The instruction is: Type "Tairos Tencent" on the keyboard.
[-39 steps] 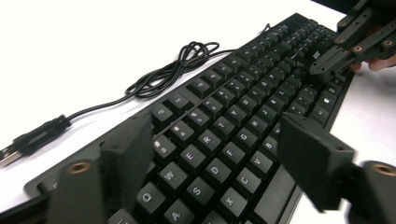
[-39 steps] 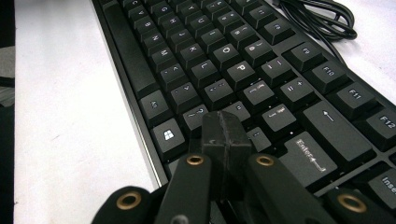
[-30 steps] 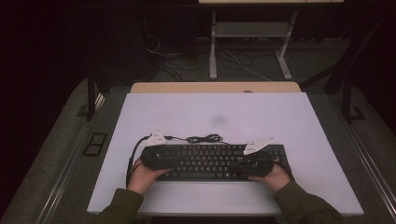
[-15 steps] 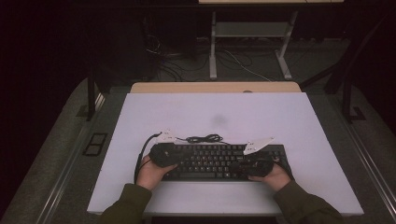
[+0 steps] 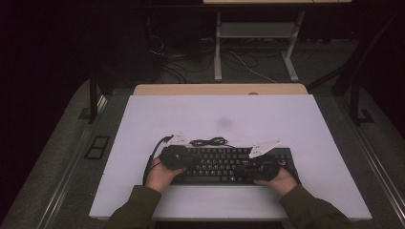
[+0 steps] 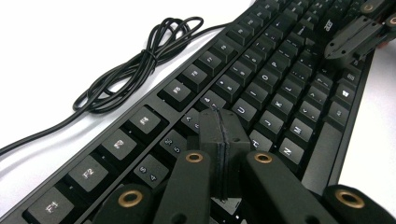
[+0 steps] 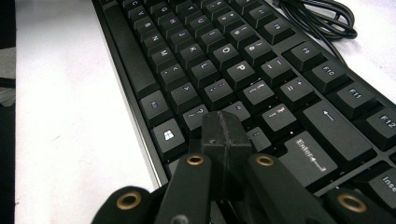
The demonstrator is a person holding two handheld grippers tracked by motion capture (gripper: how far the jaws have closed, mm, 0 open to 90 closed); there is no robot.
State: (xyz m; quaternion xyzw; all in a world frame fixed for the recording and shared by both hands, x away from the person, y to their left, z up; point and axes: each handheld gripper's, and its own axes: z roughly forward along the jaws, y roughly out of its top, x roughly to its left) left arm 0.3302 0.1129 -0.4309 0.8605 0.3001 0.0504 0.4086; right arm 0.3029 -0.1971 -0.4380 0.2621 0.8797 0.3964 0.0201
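Both tongs are pressed together with nothing between them: the left tongs [image 6: 223, 140] hang over the number row at the keyboard's [image 5: 224, 164] left end, having just closed, and the right tongs [image 7: 225, 140] near the Enter key. That keyboard lies along the tabletop's [image 5: 286, 119] near edge, its coiled cable [image 5: 208, 141] just behind it.

Both forearms enter from 6 o'clock, sleeves dark olive. Left hand [image 5: 160, 175] wraps the left gripper [image 6: 218, 135]; its jaws have just been closing and now meet pad to pad, nothing between, tips aimed toward 3 o'clock. Right hand [image 5: 279, 179] grips the right gripper [image 7: 224, 135], jaws pressed together, empty, tips aimed toward 9 o'clock. Grippers face each other, well apart, both held low.
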